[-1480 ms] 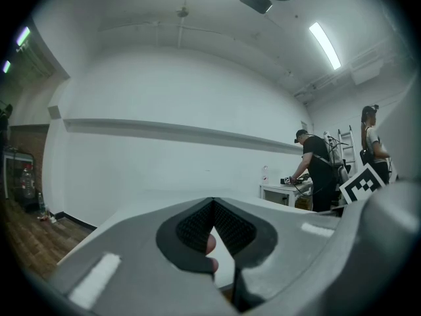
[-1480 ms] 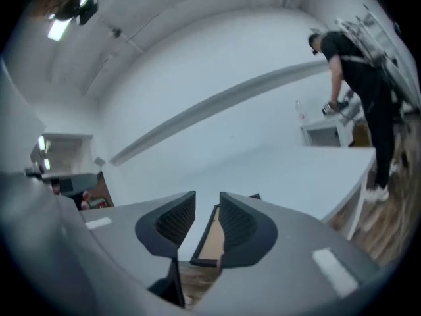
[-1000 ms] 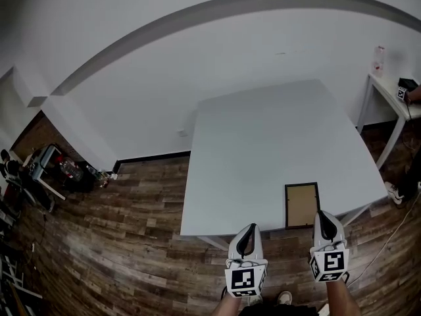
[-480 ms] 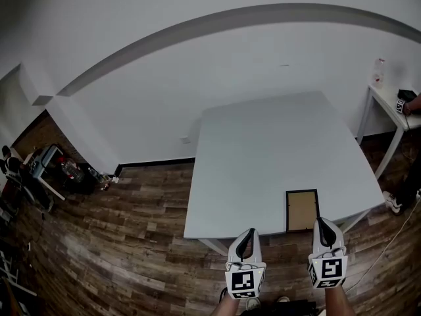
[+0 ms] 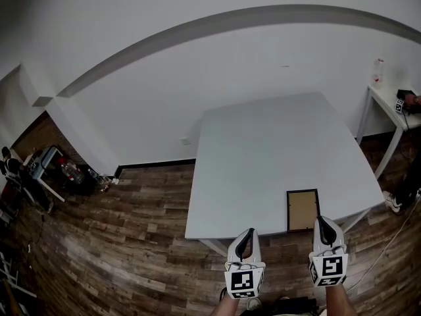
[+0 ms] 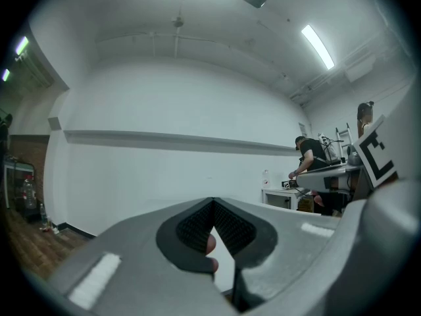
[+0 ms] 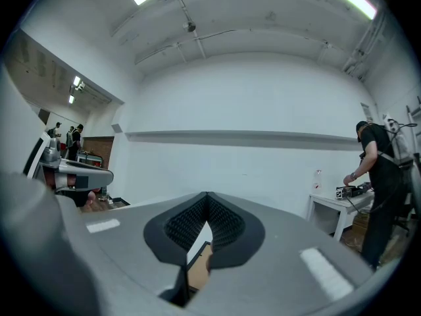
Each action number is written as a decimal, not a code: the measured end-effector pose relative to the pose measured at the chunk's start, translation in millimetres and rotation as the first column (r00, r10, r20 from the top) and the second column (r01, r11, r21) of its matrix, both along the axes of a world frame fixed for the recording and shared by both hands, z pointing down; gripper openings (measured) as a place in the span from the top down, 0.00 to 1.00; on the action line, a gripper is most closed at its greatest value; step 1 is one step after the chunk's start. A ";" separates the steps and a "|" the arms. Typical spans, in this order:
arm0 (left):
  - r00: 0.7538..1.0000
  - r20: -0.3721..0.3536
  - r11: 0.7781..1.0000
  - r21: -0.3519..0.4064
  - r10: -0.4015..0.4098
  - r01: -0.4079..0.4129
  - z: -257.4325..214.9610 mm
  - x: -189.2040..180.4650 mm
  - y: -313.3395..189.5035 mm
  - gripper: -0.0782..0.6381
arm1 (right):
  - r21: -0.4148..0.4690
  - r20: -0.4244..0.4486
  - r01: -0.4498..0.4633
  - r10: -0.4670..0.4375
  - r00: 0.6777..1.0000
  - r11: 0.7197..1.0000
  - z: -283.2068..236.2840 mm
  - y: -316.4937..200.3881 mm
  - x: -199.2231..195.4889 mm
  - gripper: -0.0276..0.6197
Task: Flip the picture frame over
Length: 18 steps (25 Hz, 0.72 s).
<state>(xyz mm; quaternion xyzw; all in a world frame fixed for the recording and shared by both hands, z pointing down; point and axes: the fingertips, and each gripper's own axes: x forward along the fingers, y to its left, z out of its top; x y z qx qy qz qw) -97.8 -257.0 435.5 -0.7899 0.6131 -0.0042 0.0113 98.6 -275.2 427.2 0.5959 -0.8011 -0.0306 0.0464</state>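
Note:
The picture frame (image 5: pixel 302 209) lies flat near the front right edge of the white table (image 5: pixel 263 157), with a black border and a brown board facing up. Both grippers hang just in front of the table's edge, pointing level. My right gripper (image 5: pixel 320 220) is shut and empty, its tips just short of the frame's near edge. Through the gap under its jaws in the right gripper view (image 7: pixel 206 199) I see a strip of the frame (image 7: pixel 197 268). My left gripper (image 5: pixel 250 231) is shut and empty, left of the frame, and its jaws meet in the left gripper view (image 6: pixel 212 206).
A small white side table (image 5: pixel 388 101) with a bottle (image 5: pixel 378 71) stands at the right, and a person (image 7: pixel 378 176) works there. A cart with clutter (image 5: pixel 46 166) sits at the far left on the wood floor (image 5: pixel 118 242). A white wall lies behind the table.
The head view has shifted a little. Both grippers stay shut before the table's front edge, and the frame lies where it was.

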 end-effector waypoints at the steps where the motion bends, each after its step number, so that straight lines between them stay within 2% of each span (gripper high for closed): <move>1: 1.000 -0.002 1.000 0.002 0.000 0.000 -0.7 -0.1 -0.7 0.89 | -0.001 -0.002 -0.001 0.001 1.000 1.000 0.7 -0.5 0.1 0.92; 18: 1.000 0.006 1.000 0.006 -0.014 0.014 -6.2 -9.2 1.1 0.89 | 0.009 0.001 -0.006 0.006 1.000 1.000 -3.1 -4.8 3.5 0.92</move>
